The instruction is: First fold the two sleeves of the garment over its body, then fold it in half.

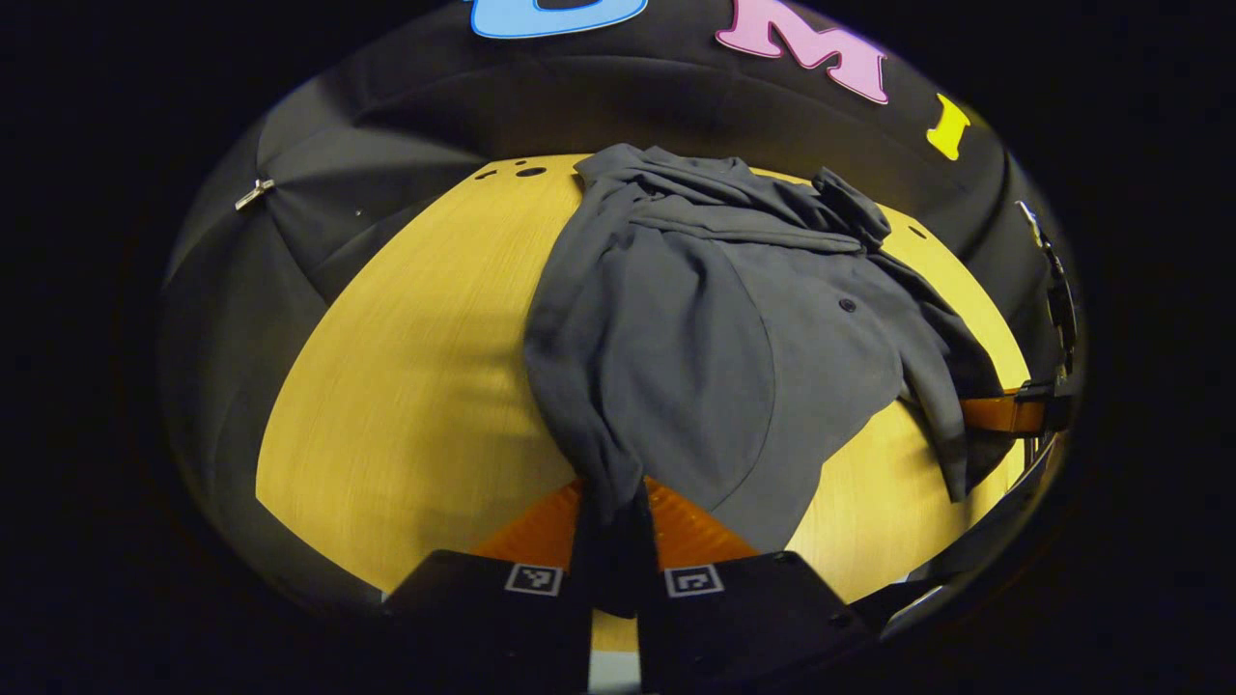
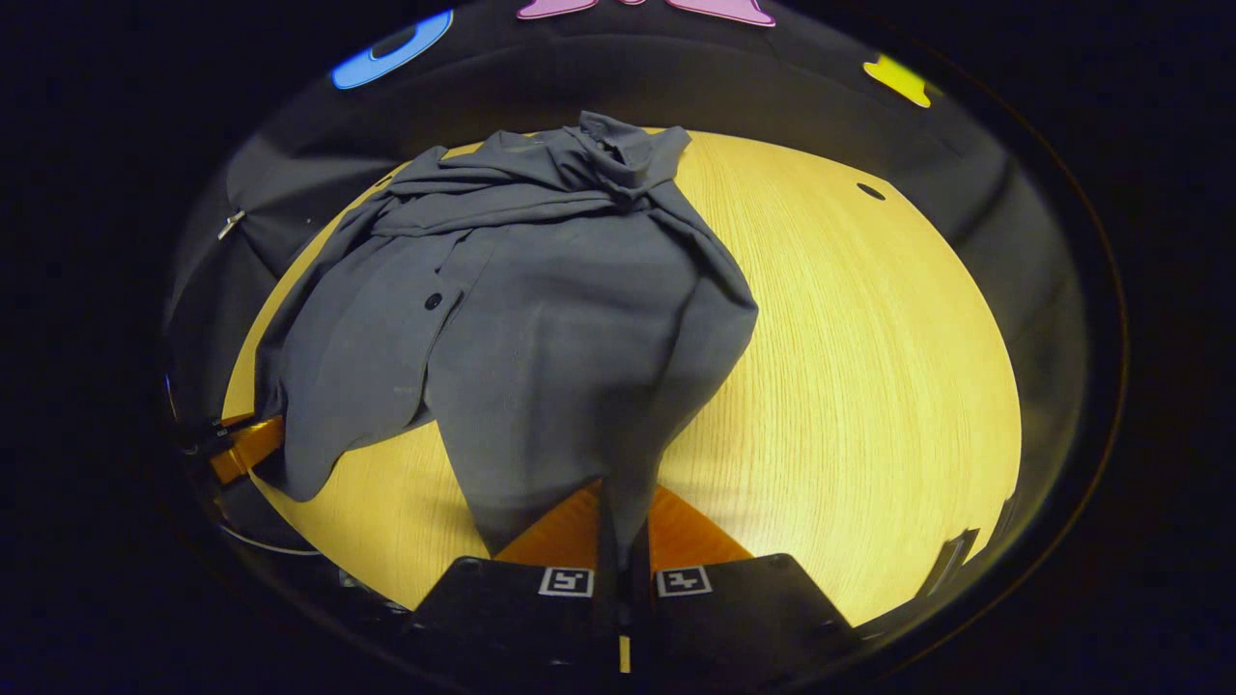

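Jaws of left gripper (image 1: 614, 521) pressed together on a fold of grey garment (image 1: 715, 338); jaws of right gripper (image 2: 618, 526) likewise pinched on its cloth (image 2: 570, 328). Garment bunched on wooden table (image 1: 415, 386), spreading from 6 o'clock toward 12 o'clock in both views. Right gripper visible at 3 o'clock in left gripper view, at garment's edge.

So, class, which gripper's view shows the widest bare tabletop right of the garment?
The right gripper: in its view wide tabletop lies right of the pinched garment; for the left gripper it lies left.
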The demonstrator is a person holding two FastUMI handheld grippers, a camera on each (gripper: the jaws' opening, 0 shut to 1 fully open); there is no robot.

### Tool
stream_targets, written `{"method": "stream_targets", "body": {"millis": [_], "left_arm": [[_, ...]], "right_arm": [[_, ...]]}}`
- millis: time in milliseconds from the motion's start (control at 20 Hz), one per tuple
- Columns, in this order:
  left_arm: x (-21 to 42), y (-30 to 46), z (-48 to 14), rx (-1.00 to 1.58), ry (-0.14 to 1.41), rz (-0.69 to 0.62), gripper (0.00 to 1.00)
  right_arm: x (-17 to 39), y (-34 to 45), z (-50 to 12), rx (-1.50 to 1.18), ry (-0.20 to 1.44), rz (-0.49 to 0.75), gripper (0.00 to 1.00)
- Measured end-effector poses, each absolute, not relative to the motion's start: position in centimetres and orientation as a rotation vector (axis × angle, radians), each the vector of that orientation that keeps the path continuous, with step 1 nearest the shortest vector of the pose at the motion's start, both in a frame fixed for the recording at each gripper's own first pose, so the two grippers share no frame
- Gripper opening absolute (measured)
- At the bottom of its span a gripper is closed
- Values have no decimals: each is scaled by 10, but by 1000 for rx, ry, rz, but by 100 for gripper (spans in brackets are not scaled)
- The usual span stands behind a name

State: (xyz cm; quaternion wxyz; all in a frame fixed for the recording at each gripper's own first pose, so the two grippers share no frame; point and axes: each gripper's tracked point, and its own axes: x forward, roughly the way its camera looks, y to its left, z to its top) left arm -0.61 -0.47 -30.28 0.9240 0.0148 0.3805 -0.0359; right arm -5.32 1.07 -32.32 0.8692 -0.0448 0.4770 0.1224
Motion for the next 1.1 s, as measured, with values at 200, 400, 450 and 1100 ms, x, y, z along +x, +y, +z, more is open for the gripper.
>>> {"method": "stream_targets", "body": {"millis": [200, 400, 450, 1100], "left_arm": [[-4, -8, -301, 41, 756, -122, 6], [-2, -17, -283, -44, 721, -169, 6], [-2, -19, -276, -65, 705, -175, 6], [38, -36, -183, -212, 523, -253, 6]], "right_arm": [[-51, 12, -322, -98, 976, 284, 6], [-48, 22, -312, 37, 973, 274, 5], [-46, 24, -309, 53, 967, 278, 5], [4, 68, -232, 66, 743, 352, 5]]}}
